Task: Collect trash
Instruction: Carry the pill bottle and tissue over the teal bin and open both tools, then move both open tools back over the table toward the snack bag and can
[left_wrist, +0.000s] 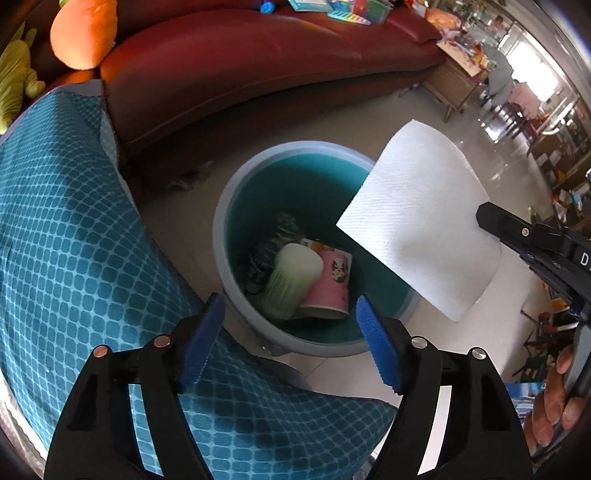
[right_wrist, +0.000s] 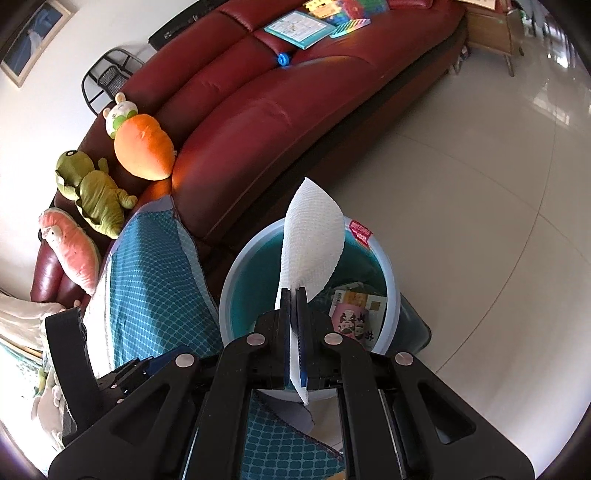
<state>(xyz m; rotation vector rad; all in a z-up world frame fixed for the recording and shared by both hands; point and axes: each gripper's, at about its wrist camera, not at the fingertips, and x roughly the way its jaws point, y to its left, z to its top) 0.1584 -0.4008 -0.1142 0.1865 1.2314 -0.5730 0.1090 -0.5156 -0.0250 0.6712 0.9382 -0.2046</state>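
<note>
A paper towel (right_wrist: 310, 243) is held clamped in the right claw (right_wrist: 293, 295) above the bin (right_wrist: 384, 258) at frame centre, release being due next, while the left claw (left_wrist: 288, 339) is spread apart, empty.

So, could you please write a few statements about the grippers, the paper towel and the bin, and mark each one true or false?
1. The right gripper has its jaws shut on the white paper towel. True.
2. The left gripper holds the pink paper cup. False: its jaws stand open and empty; the cup lies in the bin.
3. The bin is empty. False: it holds the pink cup, a pale green cup and other rubbish.
4. The paper towel hangs above the bin, not yet dropped. True.
5. The bin stands on the red sofa. False: it stands on the floor beside it.
</note>
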